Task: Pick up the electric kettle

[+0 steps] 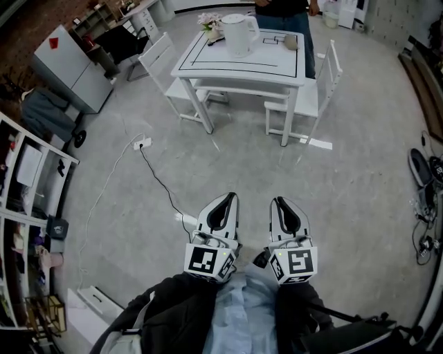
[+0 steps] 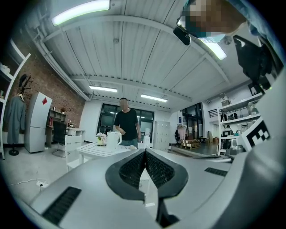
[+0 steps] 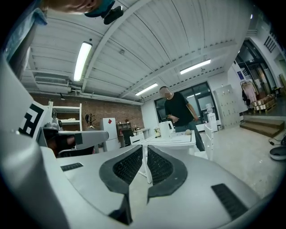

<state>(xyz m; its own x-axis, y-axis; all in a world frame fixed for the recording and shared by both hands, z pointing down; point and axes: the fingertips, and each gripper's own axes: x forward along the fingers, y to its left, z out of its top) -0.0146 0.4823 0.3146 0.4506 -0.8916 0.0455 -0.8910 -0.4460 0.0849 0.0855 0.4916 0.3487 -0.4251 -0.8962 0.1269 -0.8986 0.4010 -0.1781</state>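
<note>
Head view: white electric kettle (image 1: 239, 34) upright on white table (image 1: 277, 62)

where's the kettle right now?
Head view, top centre: the electric kettle stands on the white table, near its far edge, just right of the flowers, with a person standing behind the table.

Lab-workshop: open shelving (image 1: 43, 144), concrete floor (image 1: 346, 207).

A white table (image 1: 291, 69) stands on the grey floor (image 1: 346, 200) with one white chair (image 1: 158, 59) at its left and another chair (image 1: 325, 72) at its right, a person (image 1: 284, 14) stands behind it, and a plug box (image 1: 142, 144) lies nearby.
</note>
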